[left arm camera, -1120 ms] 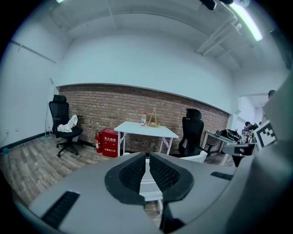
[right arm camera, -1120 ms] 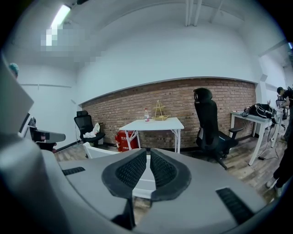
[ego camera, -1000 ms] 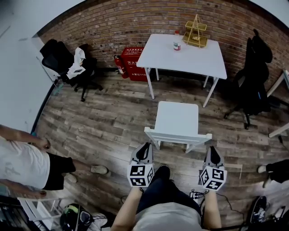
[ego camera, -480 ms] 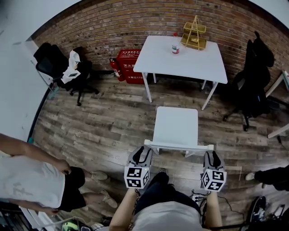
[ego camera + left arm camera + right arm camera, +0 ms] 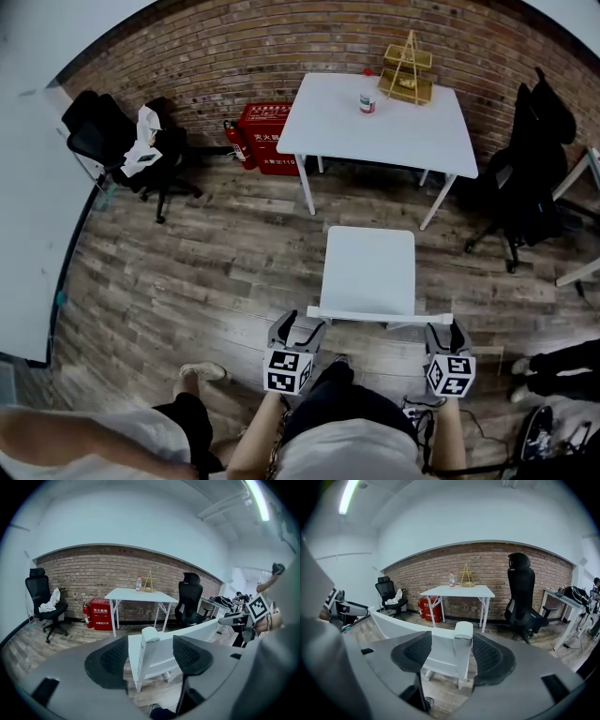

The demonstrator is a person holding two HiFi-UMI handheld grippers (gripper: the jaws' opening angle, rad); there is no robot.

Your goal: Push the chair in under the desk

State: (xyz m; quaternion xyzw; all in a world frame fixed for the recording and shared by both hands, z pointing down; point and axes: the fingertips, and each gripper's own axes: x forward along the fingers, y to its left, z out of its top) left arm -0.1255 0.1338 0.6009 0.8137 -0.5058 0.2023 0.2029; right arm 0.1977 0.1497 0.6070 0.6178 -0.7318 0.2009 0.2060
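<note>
The white chair [image 5: 368, 270] stands on the wood floor in front of me, its seat facing the white desk [image 5: 375, 122] by the brick wall, with a gap of floor between them. My left gripper [image 5: 298, 330] is at the left end of the backrest [image 5: 380, 317], my right gripper [image 5: 442, 333] at the right end. In the left gripper view the jaws are opening around the chair's corner post [image 5: 149, 639]; the pads [image 5: 110, 660] stand clear of it. In the right gripper view the jaws are opening too, with the other post [image 5: 463, 637] between them, close to the right pad [image 5: 490, 657].
A bottle [image 5: 367, 101] and a yellow wire rack [image 5: 406, 70] sit on the desk. A red box [image 5: 267, 139] and a fire extinguisher [image 5: 235, 142] stand left of it. Black office chairs [image 5: 127, 150] [image 5: 530, 159] flank the room. A person [image 5: 122, 441] is at lower left.
Both grippers have gone from shut to open and now straddle the backrest's two corner posts. The person at the left has moved toward the bottom edge of the head view.
</note>
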